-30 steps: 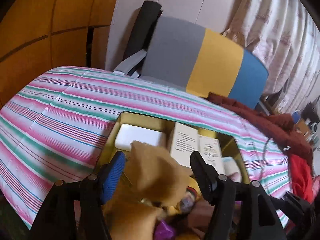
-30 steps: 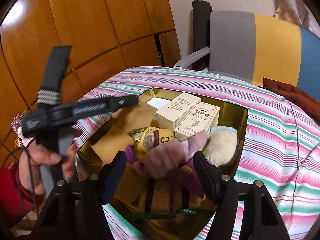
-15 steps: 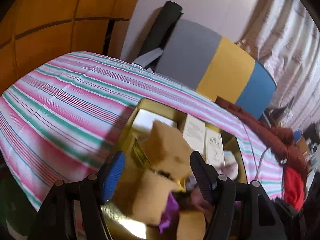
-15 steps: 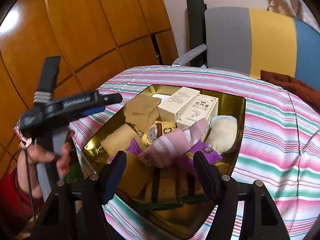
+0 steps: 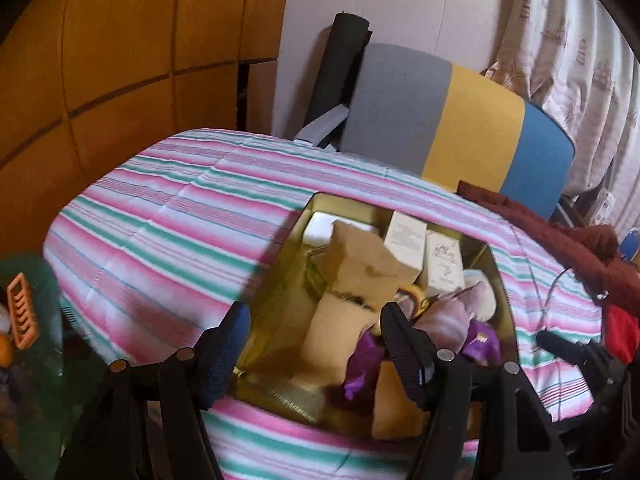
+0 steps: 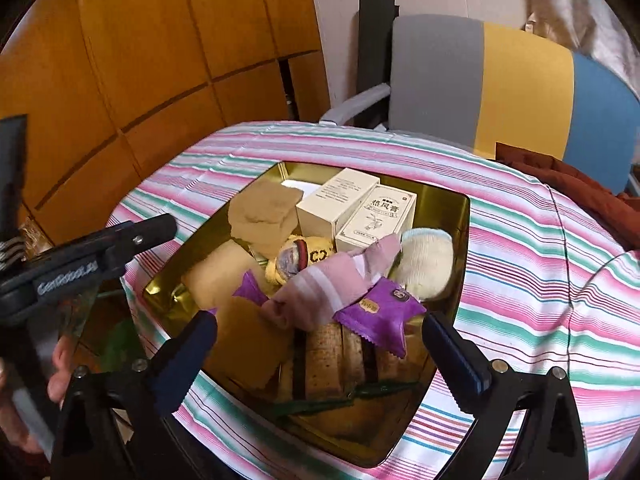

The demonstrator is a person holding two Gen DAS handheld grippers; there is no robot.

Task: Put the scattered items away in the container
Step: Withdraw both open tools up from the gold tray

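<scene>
A gold tin (image 6: 460, 216) sits on the striped tablecloth, filled with several items: two cream boxes (image 6: 340, 200), a tan sock (image 6: 264, 212), a cream sock (image 6: 428, 264) and a purple packet (image 6: 380, 312). A pink sock (image 6: 336, 284) lies loose on top of the pile. My right gripper (image 6: 318, 330) hovers over the tin's near edge, its jaws opening wide, and neither pad touches the sock. My left gripper (image 5: 316, 320) is open above the tin's (image 5: 288, 240) left near corner, with the tan sock (image 5: 360, 264) lying below it. Seen from the right wrist, the left gripper (image 6: 120, 240) is held at the tin's left side.
The striped cloth (image 5: 168, 224) covers a small table that drops off on the left and near sides. A grey, yellow and blue chair back (image 6: 480, 80) stands behind it. A dark red garment (image 5: 560, 248) lies at the right. An orange rack (image 5: 24, 312) sits low on the left.
My right jaws spread wide and the pink sock settled onto the pile. My left gripper backed away from the tin, leaving the tan sock inside.
</scene>
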